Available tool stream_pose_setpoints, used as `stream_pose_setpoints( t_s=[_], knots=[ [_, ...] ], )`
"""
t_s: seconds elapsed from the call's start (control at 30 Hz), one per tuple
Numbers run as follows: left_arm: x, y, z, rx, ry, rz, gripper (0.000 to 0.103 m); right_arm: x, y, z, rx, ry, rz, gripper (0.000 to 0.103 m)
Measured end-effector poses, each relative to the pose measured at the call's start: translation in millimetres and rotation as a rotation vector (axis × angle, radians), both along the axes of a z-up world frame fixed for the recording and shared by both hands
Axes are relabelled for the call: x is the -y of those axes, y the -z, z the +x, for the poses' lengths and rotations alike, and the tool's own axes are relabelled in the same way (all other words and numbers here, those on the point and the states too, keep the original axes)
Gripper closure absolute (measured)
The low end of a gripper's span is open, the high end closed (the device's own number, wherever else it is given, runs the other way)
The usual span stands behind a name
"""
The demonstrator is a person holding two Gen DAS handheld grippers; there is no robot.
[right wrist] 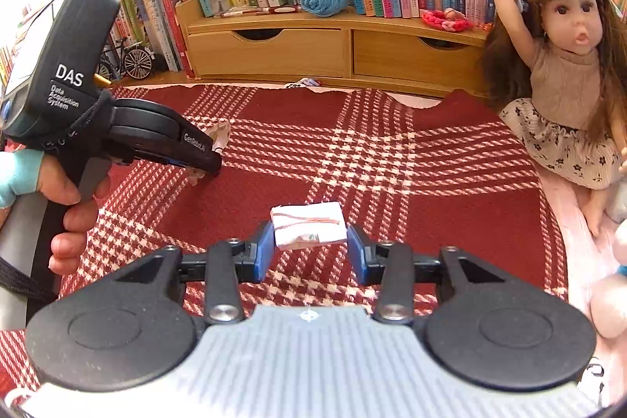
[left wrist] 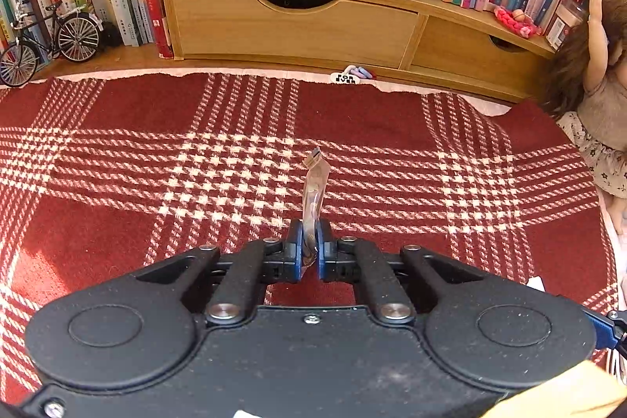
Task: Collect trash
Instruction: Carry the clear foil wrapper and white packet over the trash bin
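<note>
Clamped between the blue pads of the left gripper [left wrist: 308,253] is a thin clear plastic wrapper [left wrist: 313,194], which is held upright and sticks out above the fingertips, over the red and white plaid cloth [left wrist: 156,151]. Between the partly open jaws of the right gripper [right wrist: 309,249] a small white packet [right wrist: 309,225] with thin red lines is seen, its ends meeting both pads, so it is gripped. In the right wrist view the left gripper is seen at the left, held by a hand [right wrist: 62,206], with the wrapper at its tip. Behind the cloth a wooden shelf [left wrist: 298,26] with two drawers is lined with books, and a doll [right wrist: 564,65] is seated at the right.
</note>
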State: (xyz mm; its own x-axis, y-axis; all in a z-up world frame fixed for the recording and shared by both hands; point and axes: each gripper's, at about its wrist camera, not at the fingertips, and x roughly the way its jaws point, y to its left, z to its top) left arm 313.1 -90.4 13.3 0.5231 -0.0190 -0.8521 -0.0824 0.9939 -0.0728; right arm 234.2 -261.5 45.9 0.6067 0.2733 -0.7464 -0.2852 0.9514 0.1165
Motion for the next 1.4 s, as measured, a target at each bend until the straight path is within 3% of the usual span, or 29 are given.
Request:
stream_pose_setpoints(
  t_s=[0.33,0.63,0.83,1.07,1.2,1.4],
  knots=[
    [-11.5,-49.0,-48.1,0.084,-0.035,-0.026,0.096,-0.7,-11.7,-18.1,0.002,0.013,0.049,0.056],
    [-36.9,-86.8,-139.2,0.124,-0.131,-0.045,0.096,-22.9,-33.0,-69.5,0.035,-0.041,0.061,0.056],
    [-62.3,-112.2,-232.7,0.142,-0.206,-0.031,0.096,-43.9,-50.8,-124.9,0.050,-0.087,0.088,0.056],
    [-95.5,-132.9,-370.6,0.128,-0.331,-0.014,0.096,-78.0,-61.6,-209.0,0.022,-0.216,0.099,0.056],
    [-112.4,-127.1,-444.7,0.084,-0.421,-0.012,0.096,-97.1,-54.5,-260.5,-0.016,-0.295,0.086,0.056],
    [-131.2,-94.9,-539.1,-0.028,-0.551,-0.044,0.096,-119.4,-33.2,-326.3,-0.079,-0.414,0.061,0.056]
  ],
)
